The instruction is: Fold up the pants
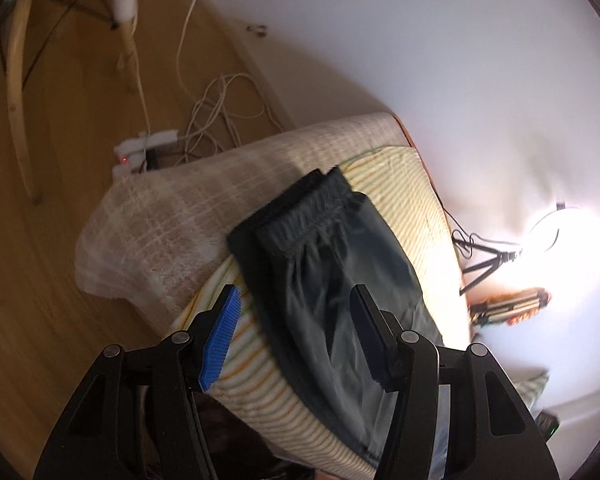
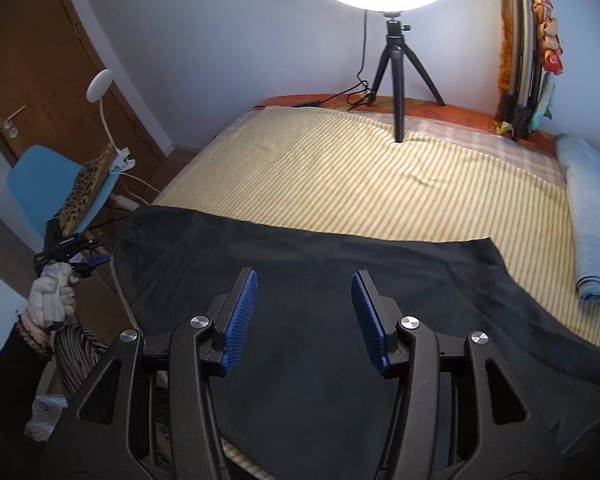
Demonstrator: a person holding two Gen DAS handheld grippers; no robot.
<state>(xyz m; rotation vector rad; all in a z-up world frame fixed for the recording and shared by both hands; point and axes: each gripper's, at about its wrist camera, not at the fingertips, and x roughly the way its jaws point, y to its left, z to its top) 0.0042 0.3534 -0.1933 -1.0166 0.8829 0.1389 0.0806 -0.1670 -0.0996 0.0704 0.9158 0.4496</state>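
The dark pants (image 2: 300, 280) lie flat on the striped yellow bedspread (image 2: 360, 168), along the near edge of the bed. In the right wrist view their long axis runs across the frame, left to right, one end at the bed's left edge and the other reaching toward the folded blue towel (image 2: 592, 220). In the left wrist view the pants (image 1: 332, 280) run lengthwise away from the camera, the gathered elastic waistband (image 1: 312, 204) at the far end, pointing toward a checked blanket (image 1: 172, 216).

The right gripper (image 2: 304, 320) hangs over the middle of the pants, jaws spread, nothing between the blue pads. The left gripper (image 1: 296, 340) is likewise spread and empty, above the pants' near portion; the cloth passes beneath the gap without contact. In the right wrist view a gloved hand (image 2: 52, 292) holds the left gripper off the bed's left edge, beside the pants' end.
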